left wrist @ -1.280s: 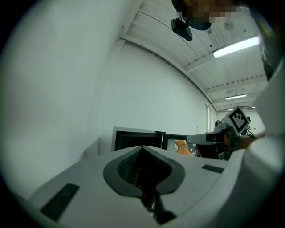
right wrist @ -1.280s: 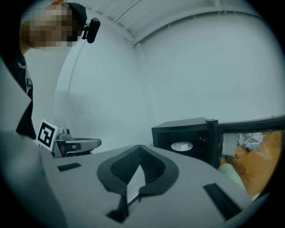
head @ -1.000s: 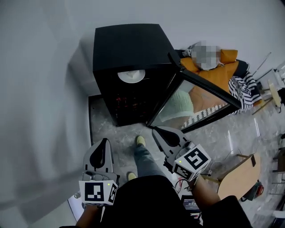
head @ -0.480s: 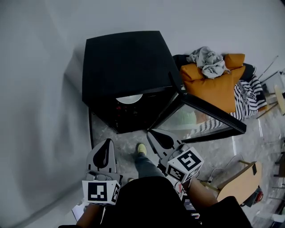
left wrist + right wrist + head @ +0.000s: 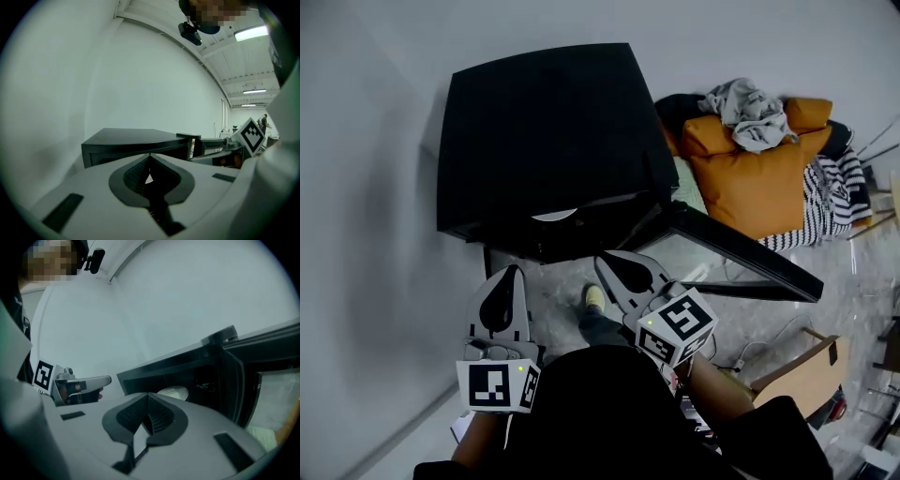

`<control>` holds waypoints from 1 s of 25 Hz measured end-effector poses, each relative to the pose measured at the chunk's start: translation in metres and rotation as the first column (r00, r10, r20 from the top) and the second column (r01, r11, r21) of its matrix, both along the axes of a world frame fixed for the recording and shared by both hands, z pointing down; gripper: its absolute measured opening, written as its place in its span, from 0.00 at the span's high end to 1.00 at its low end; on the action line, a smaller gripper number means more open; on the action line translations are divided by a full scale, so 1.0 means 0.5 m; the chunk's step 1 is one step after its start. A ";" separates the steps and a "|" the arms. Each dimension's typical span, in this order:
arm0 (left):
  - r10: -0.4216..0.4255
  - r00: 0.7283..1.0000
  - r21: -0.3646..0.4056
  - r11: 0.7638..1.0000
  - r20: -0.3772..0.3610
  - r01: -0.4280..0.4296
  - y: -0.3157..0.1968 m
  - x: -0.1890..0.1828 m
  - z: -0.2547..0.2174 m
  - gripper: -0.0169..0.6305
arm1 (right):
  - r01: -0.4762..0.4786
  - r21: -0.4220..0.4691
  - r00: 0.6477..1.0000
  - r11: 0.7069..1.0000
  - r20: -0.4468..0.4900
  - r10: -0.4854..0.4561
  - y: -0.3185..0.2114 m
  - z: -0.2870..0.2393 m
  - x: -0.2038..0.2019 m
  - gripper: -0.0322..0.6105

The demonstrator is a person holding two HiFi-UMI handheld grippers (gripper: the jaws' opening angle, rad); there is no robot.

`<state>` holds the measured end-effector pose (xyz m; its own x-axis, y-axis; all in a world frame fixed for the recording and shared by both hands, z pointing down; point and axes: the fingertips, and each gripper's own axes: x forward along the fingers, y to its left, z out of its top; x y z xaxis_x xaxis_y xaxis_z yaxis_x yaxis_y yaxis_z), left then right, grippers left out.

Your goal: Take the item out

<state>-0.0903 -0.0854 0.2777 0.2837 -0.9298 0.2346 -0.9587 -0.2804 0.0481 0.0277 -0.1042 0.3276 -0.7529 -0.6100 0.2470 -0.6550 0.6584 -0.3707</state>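
While left hand-held gripper (image 5: 514,274) and right hand-held gripper (image 5: 602,258) are closed, white dish (image 5: 553,215) ahead, inside cabinet (image 5: 544,122)

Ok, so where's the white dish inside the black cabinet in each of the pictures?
Head view: the white dish peeks out under the black cabinet's front top edge, left of centre.
Left gripper view: not made out; the left gripper's own body covers the cabinet's opening.
Right gripper view: the dish sits mid-frame, inside the opening.
Shared landmark: the black cabinet.
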 end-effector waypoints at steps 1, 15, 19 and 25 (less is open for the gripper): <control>0.003 1.000 -0.004 1.000 0.001 -0.003 -0.008 0.005 0.007 0.96 | 0.006 -0.006 1.000 1.000 -0.001 -0.006 -0.007 0.009 0.001 0.94; 0.041 0.999 -0.080 0.996 0.021 -0.039 -0.065 0.062 0.078 0.96 | -0.001 -0.087 1.000 0.996 0.002 0.001 -0.050 0.075 0.031 0.94; 0.064 0.998 -0.085 0.994 0.024 -0.061 -0.074 0.056 0.088 0.96 | -0.024 -0.093 1.000 0.995 0.018 0.026 -0.058 0.086 0.011 0.94; 0.098 0.995 -0.105 0.990 0.032 -0.094 -0.077 0.033 0.121 0.96 | -0.094 -0.120 0.995 0.988 0.030 0.099 -0.073 0.119 -0.008 0.94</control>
<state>-0.0736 -0.1237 0.3383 0.3596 -0.8691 0.3397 -0.9293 -0.3664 0.0465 0.0236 -0.1405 0.3868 -0.7017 -0.6483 0.2956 -0.6982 0.5430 -0.4664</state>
